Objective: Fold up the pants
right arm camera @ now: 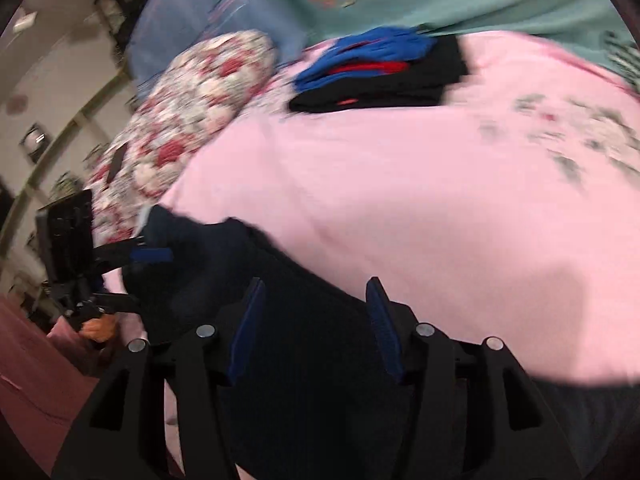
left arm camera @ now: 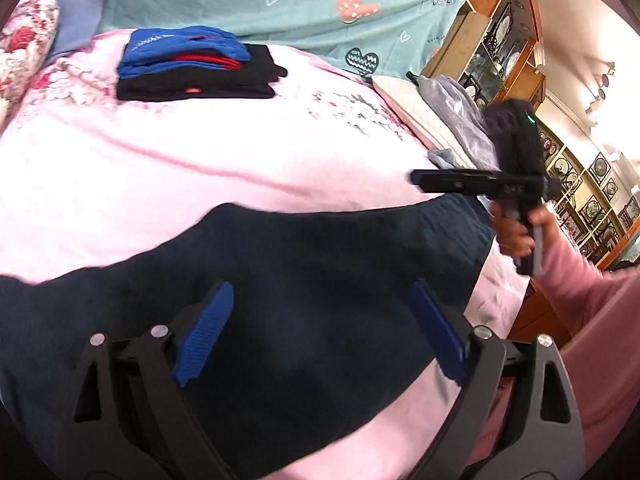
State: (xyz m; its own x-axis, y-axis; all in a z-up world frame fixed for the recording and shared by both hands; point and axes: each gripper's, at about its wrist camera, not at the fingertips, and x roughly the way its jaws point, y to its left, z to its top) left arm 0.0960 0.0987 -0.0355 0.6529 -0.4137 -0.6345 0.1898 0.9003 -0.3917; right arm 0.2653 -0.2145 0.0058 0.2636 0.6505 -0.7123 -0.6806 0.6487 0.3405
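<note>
Dark navy pants (left arm camera: 304,264) lie spread across the near part of a pink bedspread (left arm camera: 200,168). My left gripper (left arm camera: 322,312) hovers just above them, open, its blue pads wide apart with only cloth showing below. The right gripper (left arm camera: 418,179), held by a hand in a pink sleeve, is at the pants' right end. In the right wrist view the right gripper (right arm camera: 316,320) is open over the pants (right arm camera: 208,264), with nothing pinched. The left gripper (right arm camera: 140,278) shows at the pants' left end, fingers apart.
A stack of folded blue, red and black clothes (left arm camera: 192,68) (right arm camera: 380,72) sits at the far side of the bedspread (right arm camera: 400,200). A floral pillow (right arm camera: 180,120) lies left, a grey cloth (left arm camera: 456,116) on a pale pillow right. Wooden display cabinets (left arm camera: 500,48) stand beyond the bed.
</note>
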